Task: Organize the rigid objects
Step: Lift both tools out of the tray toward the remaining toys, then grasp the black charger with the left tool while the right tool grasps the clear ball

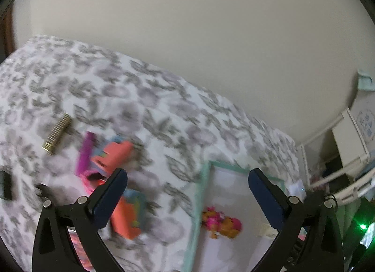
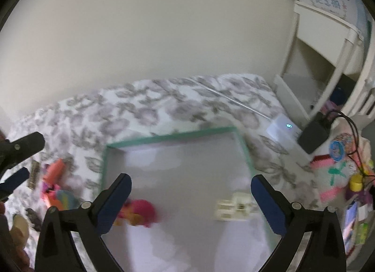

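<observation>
The left gripper (image 1: 187,178) and right gripper (image 2: 191,184) both hover wide open and empty above the floral bedspread (image 1: 140,98). The green-rimmed tray (image 2: 164,137) holds a pink-and-orange toy (image 2: 140,211) and a cream plastic piece (image 2: 234,207). I judge the sorting early: the orange toys (image 1: 117,152), purple piece (image 1: 84,152) and brass spring (image 1: 57,133) (all blurred) lie outside it.
</observation>
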Demonstrator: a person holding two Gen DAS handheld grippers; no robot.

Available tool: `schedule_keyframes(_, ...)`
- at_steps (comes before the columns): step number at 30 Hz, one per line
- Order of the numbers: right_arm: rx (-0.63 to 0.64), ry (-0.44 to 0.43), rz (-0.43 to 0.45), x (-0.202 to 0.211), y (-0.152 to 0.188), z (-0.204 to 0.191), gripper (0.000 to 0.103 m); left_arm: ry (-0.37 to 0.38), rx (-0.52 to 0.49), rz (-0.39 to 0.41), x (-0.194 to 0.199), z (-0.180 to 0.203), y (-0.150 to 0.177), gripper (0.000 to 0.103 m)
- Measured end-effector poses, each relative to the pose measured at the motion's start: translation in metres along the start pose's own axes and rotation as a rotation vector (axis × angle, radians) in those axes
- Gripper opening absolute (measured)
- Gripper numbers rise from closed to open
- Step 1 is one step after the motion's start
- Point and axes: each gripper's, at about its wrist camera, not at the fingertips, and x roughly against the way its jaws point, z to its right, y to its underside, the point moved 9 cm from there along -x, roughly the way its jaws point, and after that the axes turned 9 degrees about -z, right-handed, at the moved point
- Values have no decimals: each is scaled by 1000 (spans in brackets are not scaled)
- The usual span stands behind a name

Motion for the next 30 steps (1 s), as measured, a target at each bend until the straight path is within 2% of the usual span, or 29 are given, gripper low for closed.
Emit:
schedule_keyframes(4,18,-87,16,8,-2,-32,103,-75,20,63,27,-32,-14,103)
schedule_keyframes(8,89,-120,27,16,-1,-65,103,-153,52,96,55,-70,-23,103)
schedule_keyframes(16,234,-228,30,35,14,-139,103,-407,98,128,112,-151,-26,103)
schedule_keyframes(19,288,-243,14,37,26,-161,103,-413,95,114,121,-171,-24,103)
schedule_keyframes(25,386,-270,-26,37,50,-202,103,-455,158,89,129,-222,-12,103)
schedule_keyframes(30,437,-309,-98,26,74,-229,103,-486,196,23,113,-266,12,103)
